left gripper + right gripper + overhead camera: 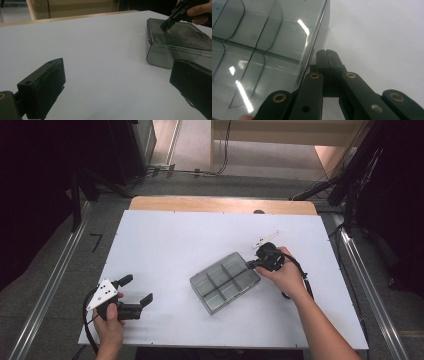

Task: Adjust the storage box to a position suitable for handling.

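Observation:
A clear grey plastic box [225,281] with several compartments lies at an angle in the middle of the white table [175,235]. My right gripper [250,265] is shut, and its closed tips rest against the box's right-hand end. In the right gripper view the joined jaws [327,53] sit right beside the box's wall [314,50] with nothing between them. My left gripper [136,290] stands open near the table's front left, well apart from the box. The left gripper view shows the box [175,40] ahead to the right, with the right gripper [166,24] at its top edge.
A small pale strip [265,239] lies on the table just behind the right hand. A wooden edge [220,204] borders the far side of the table. Dark stands and cables surround the table on the floor.

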A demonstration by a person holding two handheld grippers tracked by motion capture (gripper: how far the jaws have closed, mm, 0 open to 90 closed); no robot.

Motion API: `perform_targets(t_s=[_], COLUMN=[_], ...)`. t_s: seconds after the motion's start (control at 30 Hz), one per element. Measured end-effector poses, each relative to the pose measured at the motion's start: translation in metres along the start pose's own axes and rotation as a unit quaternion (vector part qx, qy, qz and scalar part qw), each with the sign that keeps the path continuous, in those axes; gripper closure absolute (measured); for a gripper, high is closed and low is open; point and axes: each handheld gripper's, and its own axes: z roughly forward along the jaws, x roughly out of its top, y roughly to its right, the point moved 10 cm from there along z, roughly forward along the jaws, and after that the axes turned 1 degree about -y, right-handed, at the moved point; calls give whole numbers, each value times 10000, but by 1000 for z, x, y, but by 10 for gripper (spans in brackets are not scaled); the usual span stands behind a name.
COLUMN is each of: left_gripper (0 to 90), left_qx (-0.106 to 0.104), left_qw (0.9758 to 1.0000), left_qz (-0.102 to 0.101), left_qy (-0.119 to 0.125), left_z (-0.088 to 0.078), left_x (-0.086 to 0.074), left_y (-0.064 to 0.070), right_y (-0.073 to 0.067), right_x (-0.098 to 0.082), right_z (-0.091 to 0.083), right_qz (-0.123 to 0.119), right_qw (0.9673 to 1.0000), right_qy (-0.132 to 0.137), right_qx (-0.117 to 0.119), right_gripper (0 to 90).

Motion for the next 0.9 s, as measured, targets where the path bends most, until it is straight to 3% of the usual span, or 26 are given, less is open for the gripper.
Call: perform_targets(t_s=[0.27,0.37,0.57,0.77,0.9], left_gripper=[8,8,8,8,8], left_qx=[5,0,7,20,48], left_qw=[10000,10000,10000,10000,9999], left_qz=[5,10,25,55,64], left_qy=[-5,-22,-33,-61,-88], left_z=[0,0,0,1,2], left_x=[0,0,0,-1,-1], left_y=[0,0,1,1,1], right_y=[-22,-29,-43,-57,-70], right_x=[-12,-18,-30,-44,-50], right_z=[-4,-5,-11,-12,-14], right_qz=[4,166,220,410,316], right_qw=[9999,9997,9992,9979,9978], right_qy=[59,139,326,456,517], right_qx=[99,115,96,220,266], right_gripper=[884,884,883,883,883])
